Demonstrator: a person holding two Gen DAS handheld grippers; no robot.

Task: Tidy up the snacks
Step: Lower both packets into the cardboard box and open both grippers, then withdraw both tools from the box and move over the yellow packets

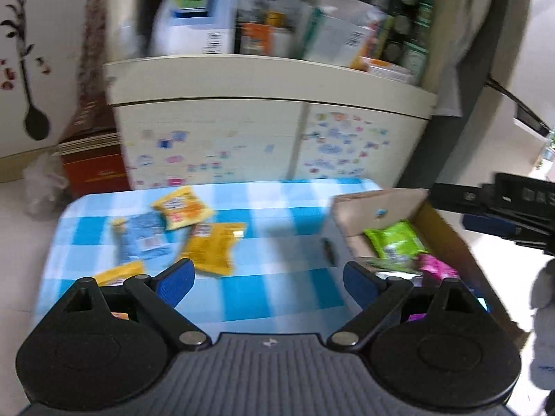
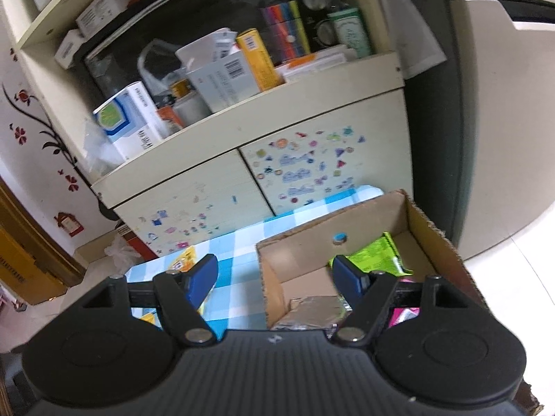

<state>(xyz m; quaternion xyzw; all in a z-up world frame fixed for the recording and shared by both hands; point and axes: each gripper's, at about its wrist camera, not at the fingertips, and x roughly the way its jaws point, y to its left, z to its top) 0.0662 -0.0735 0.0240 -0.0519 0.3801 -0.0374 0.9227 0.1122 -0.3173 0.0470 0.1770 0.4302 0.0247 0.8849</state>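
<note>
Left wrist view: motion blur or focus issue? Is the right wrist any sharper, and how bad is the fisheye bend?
Left wrist: smeared, it looks like motion blur; yellow snack packets and shelf boxes streak, while the left tongs stay crisp. Right wrist: sharper, barcodes legible, only mildly soft; cardboard box edges clear. Both: strong barrel bend, cabinet ledge bows.

A table [image 1: 263, 291] is set in front of a cabinet [image 1: 242, 138], on whose open shelf boxes [image 1: 197, 17] are stacked. At the table's right end a cardboard box [image 2: 433, 228] is placed, in which several snack packets [image 1: 395, 239] are held. Further packets [image 1: 184, 208] are scattered on the table's left part, some overlapping. Left of the cabinet, a carton [image 1: 93, 163] is stood on the floor.
</note>
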